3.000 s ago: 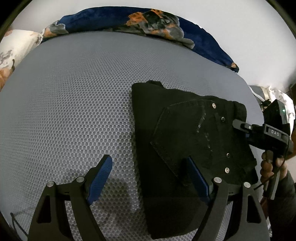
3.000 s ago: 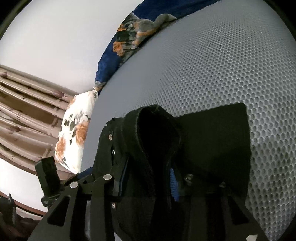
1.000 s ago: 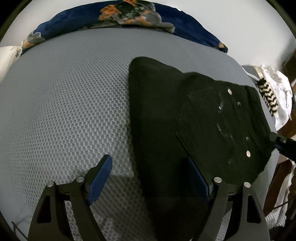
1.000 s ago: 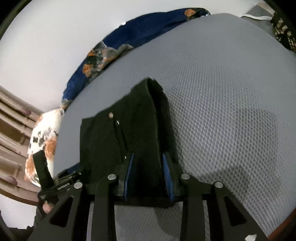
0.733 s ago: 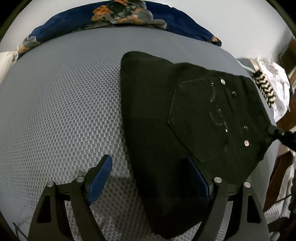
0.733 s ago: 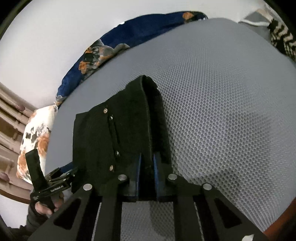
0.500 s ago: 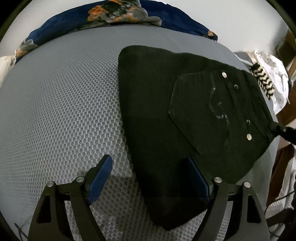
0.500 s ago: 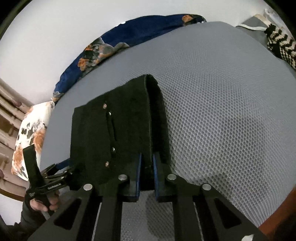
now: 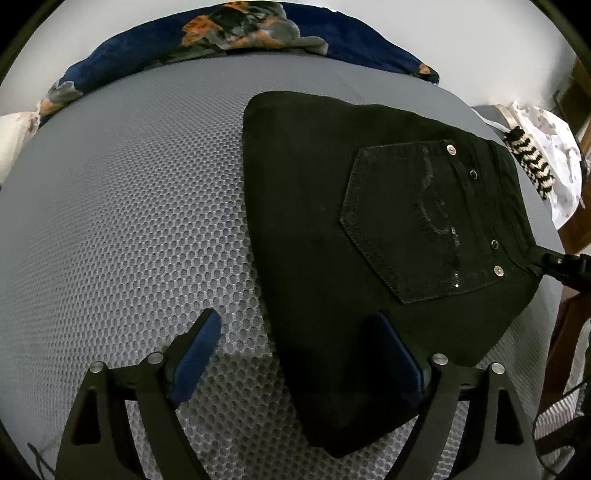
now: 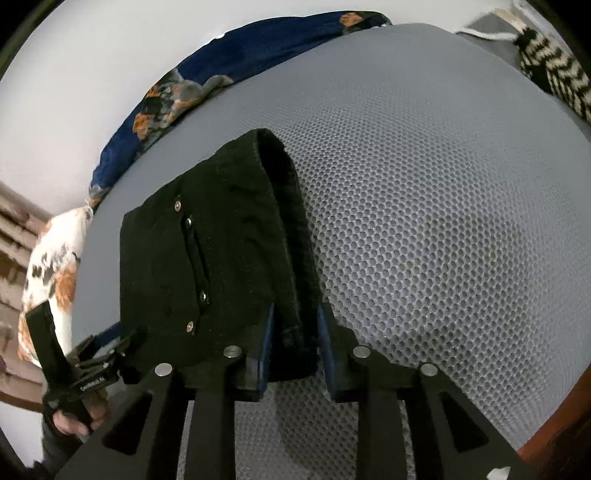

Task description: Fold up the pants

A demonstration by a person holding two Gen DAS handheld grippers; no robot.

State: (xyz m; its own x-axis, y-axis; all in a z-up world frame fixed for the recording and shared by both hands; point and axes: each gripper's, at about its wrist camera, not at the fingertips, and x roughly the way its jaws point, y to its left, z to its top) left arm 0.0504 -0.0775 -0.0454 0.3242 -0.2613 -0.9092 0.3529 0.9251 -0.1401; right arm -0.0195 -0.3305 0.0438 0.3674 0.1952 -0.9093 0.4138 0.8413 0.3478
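The black pants (image 9: 332, 229) lie folded on the grey mesh bed surface (image 9: 129, 206), back pocket with studs facing up. My left gripper (image 9: 299, 354) is open; its right finger is over the near part of the pants, its left finger over bare mesh. In the right wrist view the folded pants (image 10: 207, 258) show a thick folded edge that runs between the jaws of my right gripper (image 10: 295, 332). The jaws stand slightly apart around that edge. The left gripper (image 10: 92, 365) shows at the far side of the pants.
A navy floral blanket (image 9: 229, 33) lies along the bed's far edge by the white wall. A white floral pillow (image 10: 51, 266) is at the left. A black-and-white zigzag knit (image 9: 532, 162) and pale cloth lie at the right, by the bed's wooden edge.
The right gripper's jaws closed tight on the folded edge and have now parted a little around it. The pants have settled flatter on the bed. The left gripper stayed open.
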